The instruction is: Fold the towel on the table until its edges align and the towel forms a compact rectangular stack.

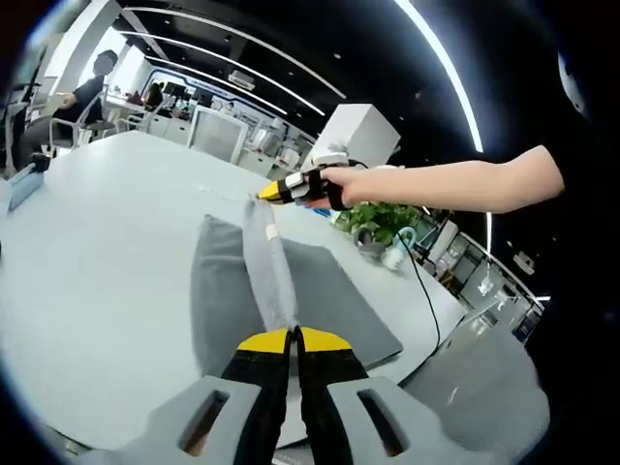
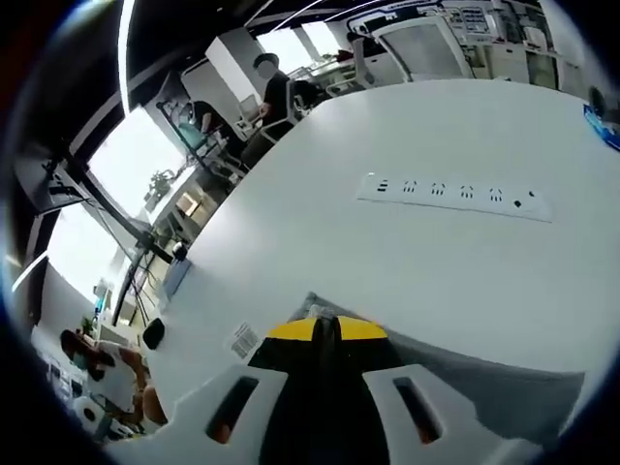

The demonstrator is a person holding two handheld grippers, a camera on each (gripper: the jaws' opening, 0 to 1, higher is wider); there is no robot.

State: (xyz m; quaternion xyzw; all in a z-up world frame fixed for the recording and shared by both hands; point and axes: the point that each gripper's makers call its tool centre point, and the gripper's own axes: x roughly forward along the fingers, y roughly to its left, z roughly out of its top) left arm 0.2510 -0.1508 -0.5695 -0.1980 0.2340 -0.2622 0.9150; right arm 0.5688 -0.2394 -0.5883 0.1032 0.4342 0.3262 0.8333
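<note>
So right now the left gripper point(image 1: 294, 341) has its yellow-tipped jaws pressed together on the near end of a lifted edge of the grey towel point(image 1: 329, 295). That edge is stretched into a taut ridge running straight away from it, out to the right gripper point(image 1: 274, 194), which a person's hand point(image 1: 360, 184) holds at the far end, apparently pinching that corner. So the towel's long axis between the two grippers runs near to far, and the rest of the cloth lies flat on the white table point(image 1: 97, 281) under and either side of the ridge (already looks doubled over to me).

In the right gripper view, the right gripper point(image 2: 325, 330) looks closed, with grey towel point(image 2: 465, 373) just beneath the tips. Past the towel, a white power strip point(image 2: 455, 197) is set into the table point(image 2: 320, 165), well apart.

No containers here. A potted plant point(image 1: 378, 225) sits beyond the towel's far side.
</note>
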